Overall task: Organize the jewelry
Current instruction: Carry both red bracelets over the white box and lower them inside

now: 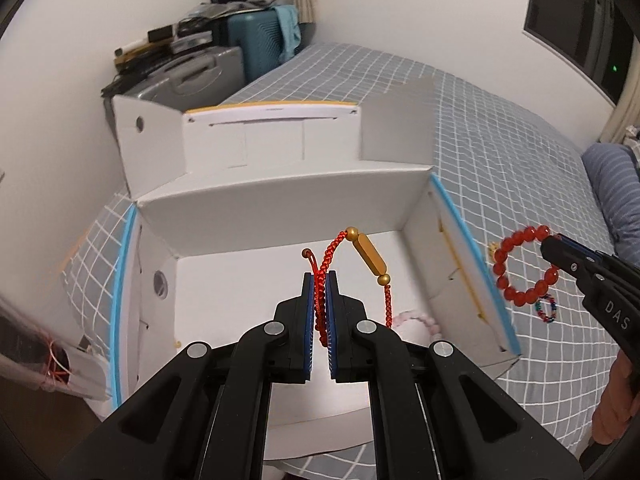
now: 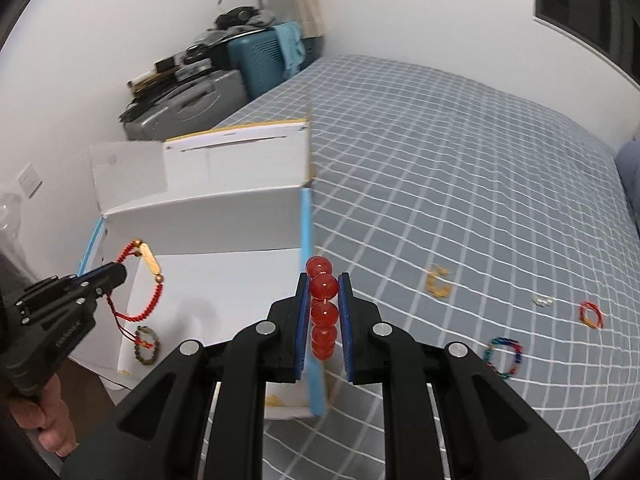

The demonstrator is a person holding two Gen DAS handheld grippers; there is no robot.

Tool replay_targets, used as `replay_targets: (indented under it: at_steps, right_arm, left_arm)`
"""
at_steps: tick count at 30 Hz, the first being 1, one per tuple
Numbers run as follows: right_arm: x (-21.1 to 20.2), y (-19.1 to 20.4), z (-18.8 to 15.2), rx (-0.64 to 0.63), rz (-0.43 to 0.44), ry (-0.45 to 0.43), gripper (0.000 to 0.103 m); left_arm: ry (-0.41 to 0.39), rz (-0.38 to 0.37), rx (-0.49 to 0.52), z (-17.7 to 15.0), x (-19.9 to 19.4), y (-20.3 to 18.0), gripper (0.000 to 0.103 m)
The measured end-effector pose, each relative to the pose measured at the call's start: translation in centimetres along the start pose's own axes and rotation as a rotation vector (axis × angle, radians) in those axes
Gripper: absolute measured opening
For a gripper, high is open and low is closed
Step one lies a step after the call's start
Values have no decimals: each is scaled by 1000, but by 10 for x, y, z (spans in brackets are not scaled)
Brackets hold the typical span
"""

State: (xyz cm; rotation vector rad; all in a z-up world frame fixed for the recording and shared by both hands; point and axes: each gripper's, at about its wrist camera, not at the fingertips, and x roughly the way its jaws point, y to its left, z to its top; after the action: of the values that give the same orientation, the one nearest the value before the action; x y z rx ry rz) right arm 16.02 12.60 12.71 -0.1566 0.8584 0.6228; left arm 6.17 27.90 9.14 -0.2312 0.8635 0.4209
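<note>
Left gripper: clamped on the red cord bracelet, which hangs with its gold tube bead over the open white cardboard box
Right gripper: pinched on the red bead bracelet, above the box's blue-edged right wall, half over the bed
In the box: a dark bead bracelet on the floor near the left wall; a pale pink bracelet near the right wall
Left on the bed: a multicoloured bead ring, a small red-and-yellow ring, a gold piece, a tiny pale item
Step in hand, as judged: carrying both bracelets in to drop
Doing it well: bring each gripper fully inside the walls, lower close to the floor, release onto bare cardboard so the cord's loose tails don't tangle with the pieces already there
Surface: grey bedspread with white grid, soft, so the box may shift if bumped
Room: white walls, suitcases piled with clutter in the corner, a dark window on the right
</note>
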Motion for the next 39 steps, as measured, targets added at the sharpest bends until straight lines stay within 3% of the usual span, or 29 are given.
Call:
replay_targets:
  at_steps: [9,22,29,39]
  right_arm:
    - [24,36,-2,-52,11,33,13]
    - [14,58,13,-65,0,-17,13]
    - [34,74,6,-90,19,25,13]
    - [72,89,-20,-107,41,132,13]
  left_arm:
    - [29,19,-39,-10,15,28,5]
    - [21,58,-92,-8,7,64,5]
    - [29,49,-103,-11,11,71,5]
    - [106,30,-117,-38,42,72,5]
